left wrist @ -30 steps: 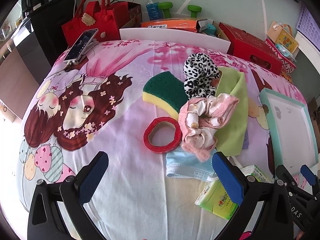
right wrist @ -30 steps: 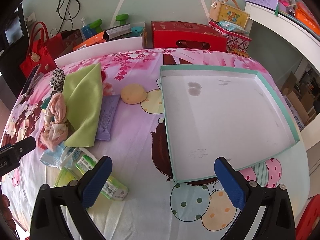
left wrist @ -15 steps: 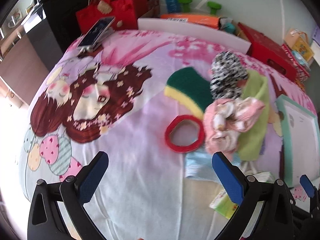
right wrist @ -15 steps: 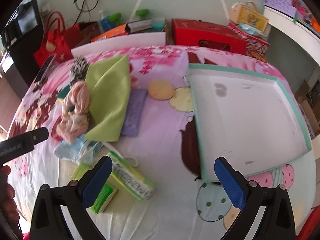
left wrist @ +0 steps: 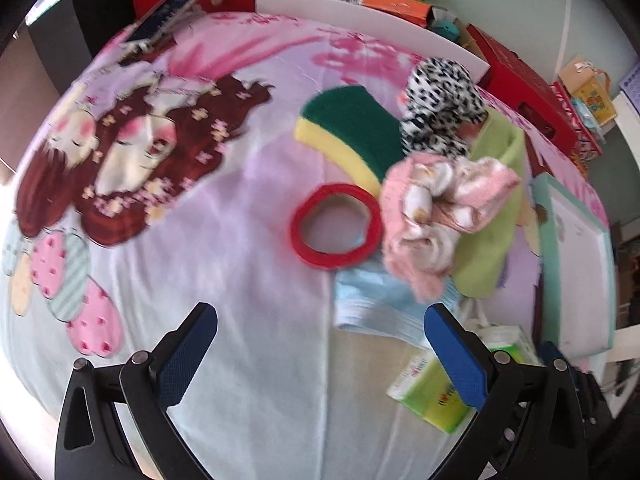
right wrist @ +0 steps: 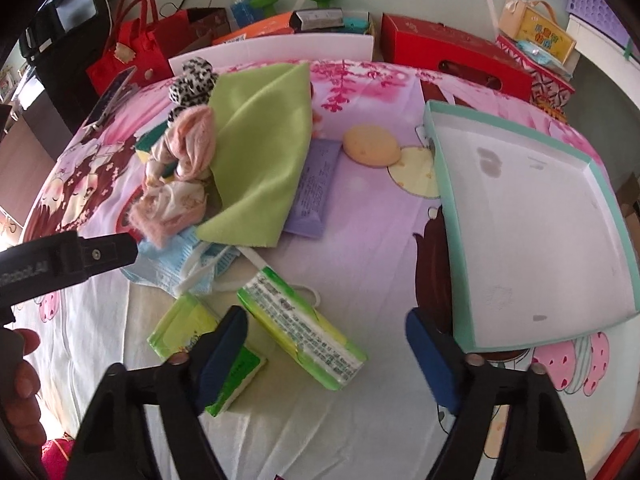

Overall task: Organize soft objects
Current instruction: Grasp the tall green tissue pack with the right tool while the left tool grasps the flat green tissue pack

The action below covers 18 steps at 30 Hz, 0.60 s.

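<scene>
Both grippers had swung in toward the heap of soft things since a second before — the tray (right wrist: 532,216), which had filled the right camera's view, now sat off to the side with nothing in it. The right gripper (right wrist: 326,354) hung over the tissue packs (right wrist: 300,332) just in front of the heap, jaws spread wide and holding nothing. The left gripper (left wrist: 320,354) had closed in on the red hair band (left wrist: 336,226), which lay against the heap's left edge, touching the pink cloth (left wrist: 440,208); its jaws were likewise wide apart and bare. The green cloth (right wrist: 264,156), the spotted scrunchie (left wrist: 438,108) and the sponge (left wrist: 352,132) lay bunched in that heap, the blue mask (left wrist: 376,300) poking out under its near edge. Nothing had been sorted yet — this looked like the reach for a first pick, probably a tissue pack.
</scene>
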Each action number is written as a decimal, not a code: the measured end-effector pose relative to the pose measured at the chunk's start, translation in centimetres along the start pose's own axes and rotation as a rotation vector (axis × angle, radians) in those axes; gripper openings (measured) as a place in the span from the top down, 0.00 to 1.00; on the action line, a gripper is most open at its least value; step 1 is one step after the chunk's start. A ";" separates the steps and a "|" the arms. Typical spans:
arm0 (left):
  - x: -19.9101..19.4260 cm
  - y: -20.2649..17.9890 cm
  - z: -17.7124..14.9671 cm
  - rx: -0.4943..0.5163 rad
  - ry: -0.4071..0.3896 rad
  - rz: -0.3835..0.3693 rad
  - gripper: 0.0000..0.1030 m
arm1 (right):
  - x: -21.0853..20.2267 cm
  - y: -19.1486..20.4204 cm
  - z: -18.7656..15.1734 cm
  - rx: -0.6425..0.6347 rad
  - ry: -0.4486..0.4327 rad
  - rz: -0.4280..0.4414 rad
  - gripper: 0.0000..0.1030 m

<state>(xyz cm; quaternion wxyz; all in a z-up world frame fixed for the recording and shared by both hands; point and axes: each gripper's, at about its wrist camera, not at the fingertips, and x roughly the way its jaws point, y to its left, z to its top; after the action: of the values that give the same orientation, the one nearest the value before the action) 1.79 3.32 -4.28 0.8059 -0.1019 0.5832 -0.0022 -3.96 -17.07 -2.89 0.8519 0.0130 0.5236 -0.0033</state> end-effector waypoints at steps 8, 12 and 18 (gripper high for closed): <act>0.8 -0.9 -0.6 0.003 0.045 -0.043 0.00 | 0.2 -0.2 -0.1 0.024 0.013 0.067 0.47; 0.9 -1.6 -1.2 0.014 0.046 -0.047 0.00 | 0.1 -0.3 0.0 0.033 0.009 0.092 0.56; 0.9 -2.2 -1.2 0.018 0.048 -0.056 0.00 | -0.6 -0.6 0.0 0.049 -0.011 0.131 0.67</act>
<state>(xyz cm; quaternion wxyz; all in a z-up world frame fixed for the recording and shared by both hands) 1.22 0.90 -5.14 0.7921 -0.1109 0.5994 -0.0325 -4.18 -17.68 -2.39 0.8525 0.0679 0.5168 0.0396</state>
